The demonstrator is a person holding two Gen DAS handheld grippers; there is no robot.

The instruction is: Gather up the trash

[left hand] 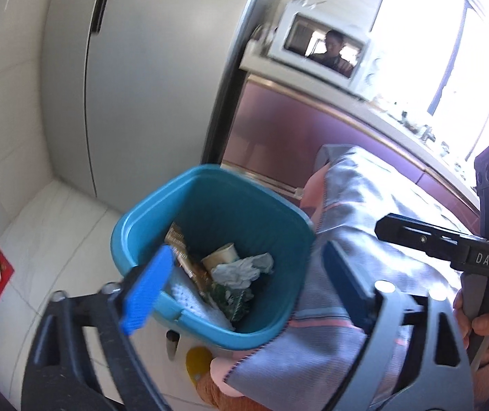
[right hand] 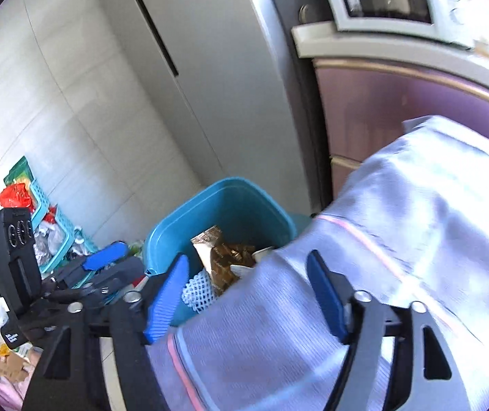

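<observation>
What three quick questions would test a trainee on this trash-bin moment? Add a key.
1. True or false: the left gripper is open.
2. What lies on top of the trash in the blue bin? A) crumpled tissue B) banana peel C) glass bottle
3. Fill in: draped beside the bin's rim hangs a striped ____.

Key:
1. True; its blue pads stand wide apart with nothing pinched between them.
2. A; the crumpled tissue sits next to a paper cup.
3. Cloth; the right gripper is open over it.
</observation>
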